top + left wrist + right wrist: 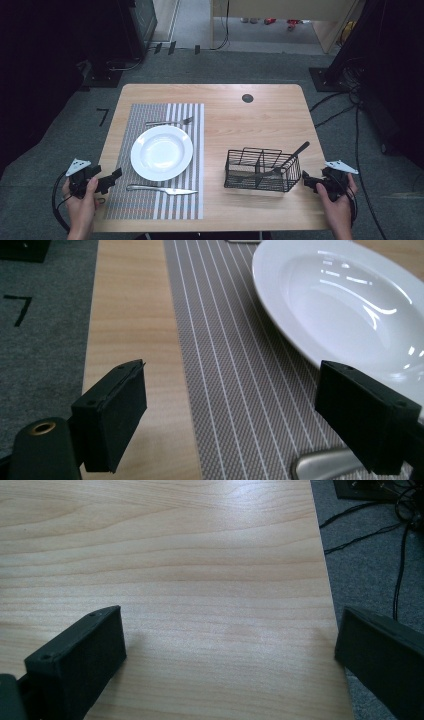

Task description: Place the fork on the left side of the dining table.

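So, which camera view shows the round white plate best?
The high view: the whole round white plate lies on the striped placemat, between a fork and a knife. The left gripper view shows part of it, close up. The right gripper view faces bare wooden table.

1. The table (250, 125) is pale wood with a fine grain.
2. The placemat (150, 200) is grey-brown weave with thin white stripes; its far right part carries broad white and grey bands.
3. The plate (161, 152) is plain glossy white.
4. The knife (162, 189) near the plate and the fork (170, 121) on its far side are silver.
5. The wire basket (261, 170) at the right is black.
6. The utensil (290, 159) in the basket has a black handle.
7. Left gripper (107, 181) and right gripper (306, 180) are black, each topped by a light grey plate.
8. The floor (50, 165) is dark grey.
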Motion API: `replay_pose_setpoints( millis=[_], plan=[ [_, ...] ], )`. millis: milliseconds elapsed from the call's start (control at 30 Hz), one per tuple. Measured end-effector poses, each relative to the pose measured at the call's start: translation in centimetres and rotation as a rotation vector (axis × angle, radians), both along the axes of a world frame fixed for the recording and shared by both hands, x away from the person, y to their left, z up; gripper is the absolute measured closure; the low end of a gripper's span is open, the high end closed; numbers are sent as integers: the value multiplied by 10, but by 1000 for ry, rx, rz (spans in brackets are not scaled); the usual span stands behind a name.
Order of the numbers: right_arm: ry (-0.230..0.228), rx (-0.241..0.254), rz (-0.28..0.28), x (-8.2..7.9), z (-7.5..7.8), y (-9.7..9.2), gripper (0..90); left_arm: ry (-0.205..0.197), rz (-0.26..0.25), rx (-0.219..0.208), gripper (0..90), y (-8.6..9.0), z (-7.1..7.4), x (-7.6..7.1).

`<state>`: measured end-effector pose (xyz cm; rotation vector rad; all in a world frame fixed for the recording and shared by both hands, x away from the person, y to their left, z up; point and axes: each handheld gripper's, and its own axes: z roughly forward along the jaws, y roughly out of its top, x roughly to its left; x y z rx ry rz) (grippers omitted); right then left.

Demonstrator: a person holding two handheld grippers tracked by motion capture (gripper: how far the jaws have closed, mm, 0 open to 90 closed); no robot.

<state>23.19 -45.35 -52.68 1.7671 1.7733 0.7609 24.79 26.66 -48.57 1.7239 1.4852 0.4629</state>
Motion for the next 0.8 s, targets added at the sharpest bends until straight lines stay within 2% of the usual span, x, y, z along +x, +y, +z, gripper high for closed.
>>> replay_pose_setpoints(
  millis=[133,233,433,533,600,700,800],
  plan=[
    [0,0,0,0,0,0,0,-1,-8,37,137,-1,-3,-6],
    [0,0,0,0,0,0,0,-20,-5,78,137,-3,-6,-8],
    [0,0,0,0,0,0,0,19,-3,117,137,-9,-21,-8],
    [0,0,0,0,0,0,0,38,-20,133,130,-15,-28,-9],
    [-1,-1,1,0,0,0,0,23,-24,172,128,-20,-30,-10],
    [-1,1,0,0,0,0,0,7,-24,181,132,-22,-32,-10],
    [-1,-1,0,0,0,0,0,8,-17,193,133,-22,-32,-10]
  ],
)
